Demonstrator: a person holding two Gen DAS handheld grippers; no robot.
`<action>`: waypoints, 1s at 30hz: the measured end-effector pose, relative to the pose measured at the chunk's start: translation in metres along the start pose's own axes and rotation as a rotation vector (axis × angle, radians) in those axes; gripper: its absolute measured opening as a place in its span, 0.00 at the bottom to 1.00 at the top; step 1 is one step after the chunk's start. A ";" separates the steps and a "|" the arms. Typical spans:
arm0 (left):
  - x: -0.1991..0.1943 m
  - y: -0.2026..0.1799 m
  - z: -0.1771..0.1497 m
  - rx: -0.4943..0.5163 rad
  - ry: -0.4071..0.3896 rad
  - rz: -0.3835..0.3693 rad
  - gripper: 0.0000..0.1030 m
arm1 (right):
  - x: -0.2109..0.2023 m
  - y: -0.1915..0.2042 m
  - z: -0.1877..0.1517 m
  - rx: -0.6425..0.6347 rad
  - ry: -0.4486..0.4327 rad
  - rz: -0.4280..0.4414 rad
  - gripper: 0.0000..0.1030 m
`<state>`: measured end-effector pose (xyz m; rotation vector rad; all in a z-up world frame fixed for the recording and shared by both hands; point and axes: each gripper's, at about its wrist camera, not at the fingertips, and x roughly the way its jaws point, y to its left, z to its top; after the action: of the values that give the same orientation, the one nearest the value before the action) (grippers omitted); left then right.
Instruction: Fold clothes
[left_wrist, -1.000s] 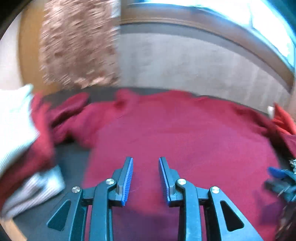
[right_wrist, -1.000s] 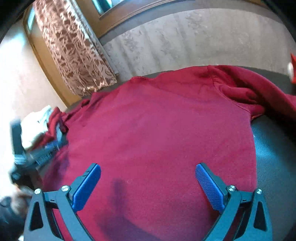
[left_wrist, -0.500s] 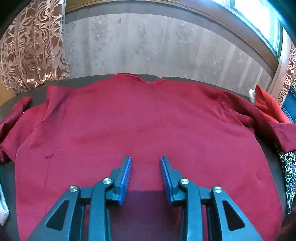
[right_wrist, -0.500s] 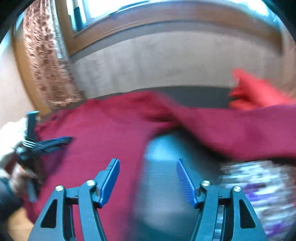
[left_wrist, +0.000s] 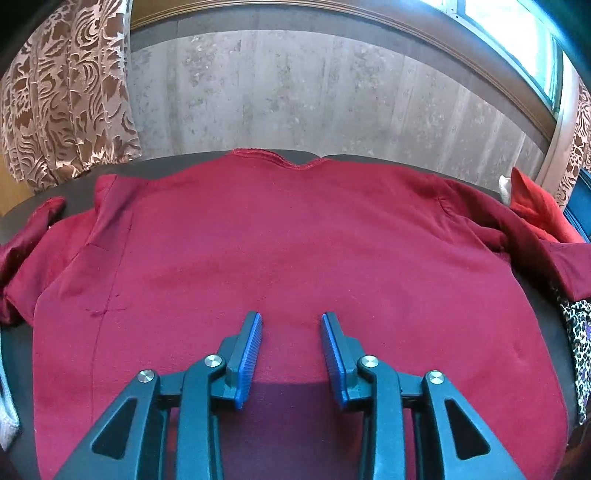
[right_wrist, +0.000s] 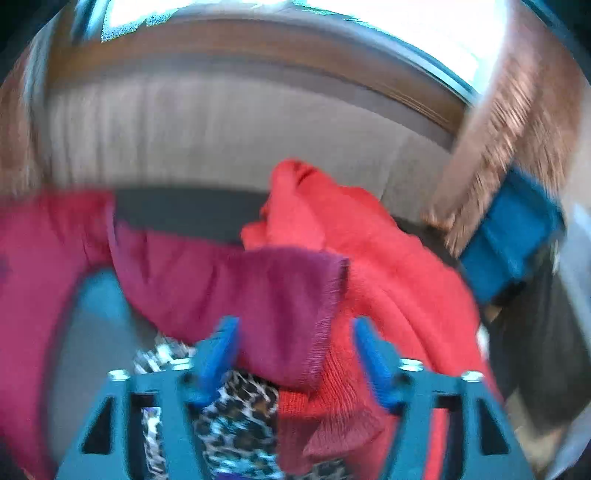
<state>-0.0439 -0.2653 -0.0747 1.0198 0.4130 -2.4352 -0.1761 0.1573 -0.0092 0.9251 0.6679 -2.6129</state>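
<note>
A dark red long-sleeved top lies spread flat on the dark table, neckline at the far edge. Its left sleeve is bunched at the left and its right sleeve trails off to the right. My left gripper is open and empty, low over the top's near hem at the middle. In the blurred right wrist view my right gripper is open, its fingers on either side of the cuff of the right sleeve. The cuff lies on other clothes.
A bright red garment and a leopard-print cloth are piled at the table's right end; both show in the left wrist view too, the red garment and the print. A white ribbed cloth lies at the left edge. Wall, window and curtains stand behind.
My left gripper swung right from the left pile to the top's centre, then held still. My right gripper swung right off the top's body to the right cuff and narrowed its opening.
</note>
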 end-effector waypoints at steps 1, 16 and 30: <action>0.000 0.000 0.000 -0.002 0.000 -0.003 0.33 | 0.004 -0.001 -0.001 0.002 0.022 0.005 0.28; -0.002 0.006 0.002 -0.036 0.011 -0.033 0.33 | -0.024 -0.027 0.038 0.644 -0.004 0.794 0.09; -0.038 -0.023 -0.027 -0.249 0.049 -0.340 0.32 | -0.027 0.029 -0.045 0.465 0.117 0.394 0.16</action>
<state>-0.0164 -0.2227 -0.0629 0.9653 0.9492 -2.5663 -0.1211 0.1585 -0.0323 1.2018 -0.1118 -2.3972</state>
